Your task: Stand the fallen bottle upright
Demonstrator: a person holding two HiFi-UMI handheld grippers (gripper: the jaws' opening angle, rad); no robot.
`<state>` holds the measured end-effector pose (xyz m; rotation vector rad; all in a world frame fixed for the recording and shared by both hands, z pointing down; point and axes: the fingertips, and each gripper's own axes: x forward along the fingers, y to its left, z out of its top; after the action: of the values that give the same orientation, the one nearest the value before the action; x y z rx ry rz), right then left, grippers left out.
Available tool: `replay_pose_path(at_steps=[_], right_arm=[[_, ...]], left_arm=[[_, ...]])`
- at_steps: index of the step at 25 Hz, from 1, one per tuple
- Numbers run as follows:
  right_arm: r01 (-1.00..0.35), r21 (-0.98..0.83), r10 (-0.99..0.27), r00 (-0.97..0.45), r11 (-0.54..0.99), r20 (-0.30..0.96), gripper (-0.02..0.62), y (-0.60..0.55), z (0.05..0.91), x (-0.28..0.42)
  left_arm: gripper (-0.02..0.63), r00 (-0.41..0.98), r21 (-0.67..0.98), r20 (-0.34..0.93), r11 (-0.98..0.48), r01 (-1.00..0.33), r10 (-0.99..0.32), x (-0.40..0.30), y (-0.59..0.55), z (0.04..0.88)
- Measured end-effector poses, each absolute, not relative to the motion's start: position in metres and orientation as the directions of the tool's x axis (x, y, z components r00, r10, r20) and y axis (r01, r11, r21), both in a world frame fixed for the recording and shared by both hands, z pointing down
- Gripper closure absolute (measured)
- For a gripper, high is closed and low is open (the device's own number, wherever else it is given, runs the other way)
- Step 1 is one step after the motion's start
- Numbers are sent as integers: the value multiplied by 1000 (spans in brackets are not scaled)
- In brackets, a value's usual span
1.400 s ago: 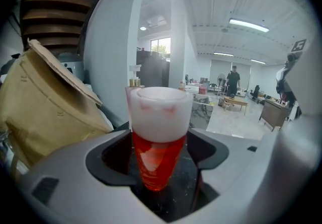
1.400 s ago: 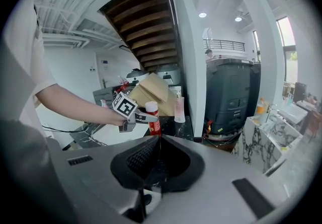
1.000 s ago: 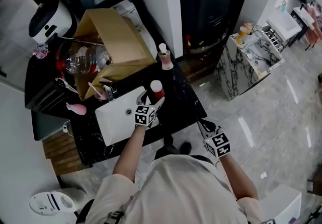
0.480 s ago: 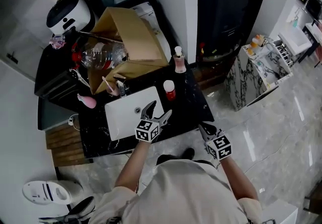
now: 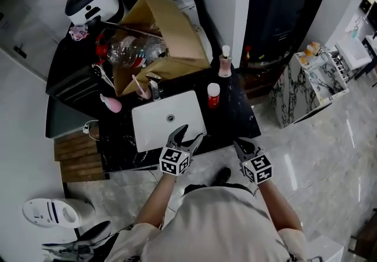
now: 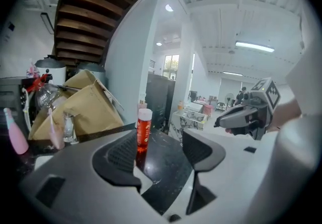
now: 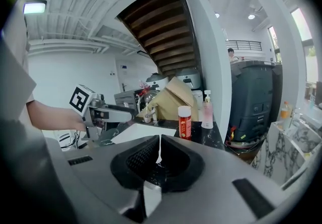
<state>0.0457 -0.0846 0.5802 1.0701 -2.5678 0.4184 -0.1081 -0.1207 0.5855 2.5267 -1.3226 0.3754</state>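
The red bottle (image 5: 213,95), white-capped, stands upright on the dark counter (image 5: 240,118), just above the middle of the head view and just right of the white sink (image 5: 154,131). A pink pump bottle (image 5: 225,62) stands above it, beside the open cardboard box (image 5: 171,28). The left tongs (image 5: 189,133) hover at the sink's lower edge, below and left of the red bottle and well apart from it. Their jaws are spread and have just been narrowing, with nothing between the pads. The right tongs (image 5: 237,144) sit at the counter's lower edge, right of centre, jaws pressed together on nothing.
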Motion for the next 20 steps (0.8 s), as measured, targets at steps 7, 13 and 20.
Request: replay_pose_path(at_steps=[7,13,20], right_arm=[[-739,-101,-657,-645,666,390,561,-51,562,22],[-762,-64,-692,-617,644,375,562,-16,542,13],[-788,-18,-731,-579,615,361,562,25,521,13]], left_arm=[[399,539,133,335,-527,-839,-773,-143,-68,574],[459,548,143,332,-534,-834,-768,-157,-23,560],[529,584,132,314,-574,-808,-749,-162,21,544]])
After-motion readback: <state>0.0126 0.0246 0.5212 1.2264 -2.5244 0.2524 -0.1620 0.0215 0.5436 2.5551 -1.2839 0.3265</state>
